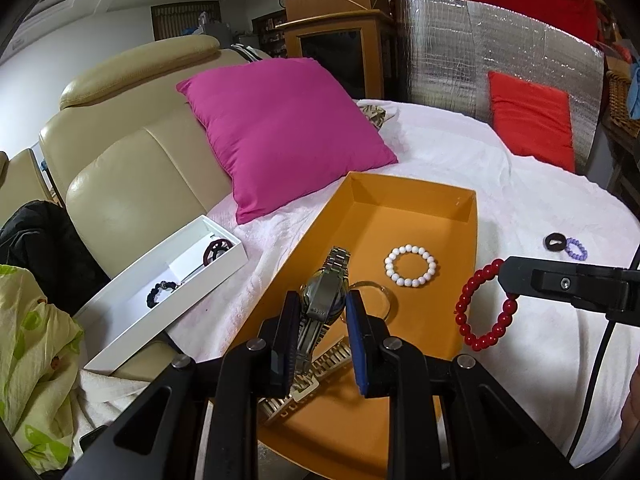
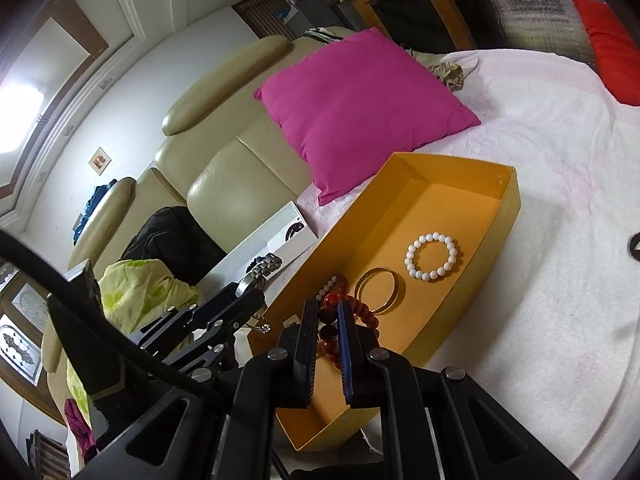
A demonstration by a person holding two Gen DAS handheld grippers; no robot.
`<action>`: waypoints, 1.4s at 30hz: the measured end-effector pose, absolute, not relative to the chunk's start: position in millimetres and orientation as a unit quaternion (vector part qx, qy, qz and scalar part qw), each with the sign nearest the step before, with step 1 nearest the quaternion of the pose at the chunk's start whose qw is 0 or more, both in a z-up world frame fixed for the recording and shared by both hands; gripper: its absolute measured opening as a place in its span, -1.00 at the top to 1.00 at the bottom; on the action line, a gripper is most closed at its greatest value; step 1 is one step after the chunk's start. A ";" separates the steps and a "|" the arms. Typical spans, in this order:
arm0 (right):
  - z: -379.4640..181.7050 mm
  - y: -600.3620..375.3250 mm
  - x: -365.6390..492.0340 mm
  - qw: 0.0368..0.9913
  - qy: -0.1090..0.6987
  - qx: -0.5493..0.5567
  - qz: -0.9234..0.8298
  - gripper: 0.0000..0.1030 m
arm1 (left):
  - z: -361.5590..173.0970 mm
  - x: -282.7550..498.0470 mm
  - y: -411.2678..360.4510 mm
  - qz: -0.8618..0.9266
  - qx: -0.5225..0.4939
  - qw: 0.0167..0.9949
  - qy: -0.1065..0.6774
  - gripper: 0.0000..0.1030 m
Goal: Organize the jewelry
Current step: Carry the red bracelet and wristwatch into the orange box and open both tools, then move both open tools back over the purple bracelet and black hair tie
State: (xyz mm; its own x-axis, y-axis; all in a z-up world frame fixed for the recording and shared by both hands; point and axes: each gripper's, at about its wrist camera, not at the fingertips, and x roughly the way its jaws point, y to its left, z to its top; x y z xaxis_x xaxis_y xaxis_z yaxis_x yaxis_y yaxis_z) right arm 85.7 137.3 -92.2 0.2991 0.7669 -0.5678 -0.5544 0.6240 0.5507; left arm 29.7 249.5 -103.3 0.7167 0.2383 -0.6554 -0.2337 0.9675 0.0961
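Observation:
My left gripper (image 1: 323, 304) is shut on a silver watch (image 1: 322, 298) and holds it above the near end of the orange box (image 1: 470, 216). In the box lie a white bead bracelet (image 1: 410, 266), a gold bangle (image 1: 384, 300) and a gold watch band (image 1: 328, 362). My right gripper (image 2: 327, 308) is shut on a red bead bracelet (image 2: 332, 322), which hangs over the box's near end (image 2: 504, 208). That bracelet also shows in the left wrist view (image 1: 482, 312), held by the right gripper's fingers (image 1: 516, 276). The white bracelet (image 2: 431, 255) and bangle (image 2: 378, 288) show in the right wrist view.
A white box (image 1: 132, 316) at the left holds a dark bead bracelet (image 1: 160, 294) and a dark red ring-shaped piece (image 1: 216, 250). A black ring (image 1: 554, 241) and purple bead ring (image 1: 576, 250) lie on the white blanket. A pink pillow (image 1: 288, 128) leans on the beige sofa (image 1: 132, 184).

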 end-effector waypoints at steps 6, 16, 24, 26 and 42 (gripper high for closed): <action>-100.4 143.9 88.6 0.793 0.431 0.125 0.413 0.79 | -113.5 31.9 251.7 0.134 0.010 0.921 0.365 0.53; -114.1 150.9 94.8 0.788 0.445 0.125 0.406 0.79 | -132.2 36.4 253.8 0.139 0.018 0.912 0.386 0.53; -126.5 150.5 102.6 0.787 0.457 0.127 0.395 0.79 | -145.5 41.6 247.4 0.141 0.037 0.905 0.399 0.71; -129.6 149.6 104.2 0.788 0.458 0.126 0.393 0.79 | -147.1 42.1 245.6 0.140 0.041 0.905 0.400 0.71; -139.0 137.5 118.3 0.781 0.468 0.153 0.384 0.72 | -145.5 46.4 241.3 0.158 0.056 0.900 0.402 0.71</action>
State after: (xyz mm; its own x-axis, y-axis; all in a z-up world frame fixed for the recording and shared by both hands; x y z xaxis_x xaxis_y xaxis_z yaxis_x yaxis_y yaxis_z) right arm 118.3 137.5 -139.0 0.2660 0.7431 -0.6140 -0.4569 0.6581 0.5985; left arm 46.4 241.3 -145.5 0.6274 0.3296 -0.7055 -0.2397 0.9438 0.2277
